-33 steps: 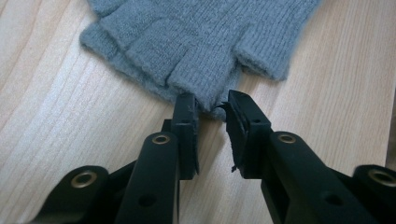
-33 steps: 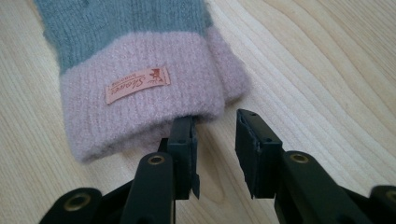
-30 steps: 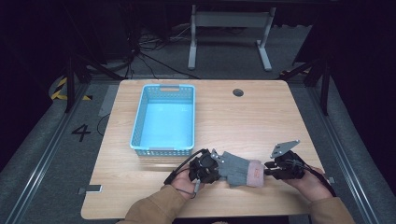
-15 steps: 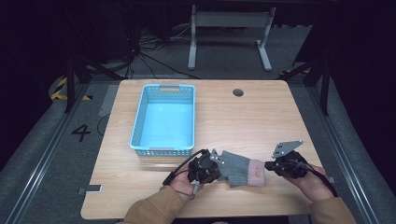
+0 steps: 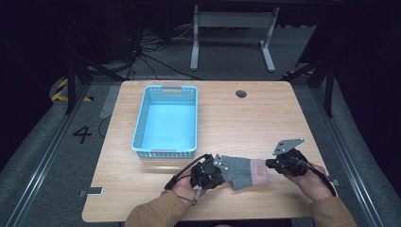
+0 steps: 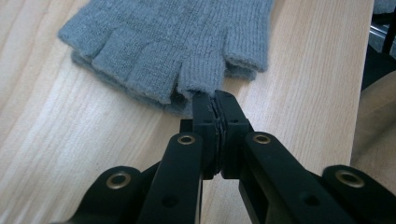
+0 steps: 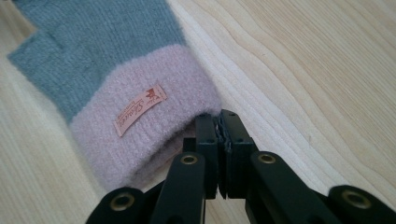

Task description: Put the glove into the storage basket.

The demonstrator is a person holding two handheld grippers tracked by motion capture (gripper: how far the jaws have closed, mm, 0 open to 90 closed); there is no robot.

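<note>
At table's near edge, L gripper (image 5: pixel 218 166) & R gripper (image 5: pixel 269 164) pinch glove (image 5: pixel 242 170) ends.

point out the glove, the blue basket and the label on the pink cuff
glove (image 5: pixel 240 169), high view, grey knit middle
blue basket (image 5: pixel 139 126), high view, left wall
label (image 7: pixel 140 109), right gripper view, middle of the orange tag

Dark lab, floor cables (image 5: pixel 156 56), numbered floor (image 5: pixel 82 134)
</note>
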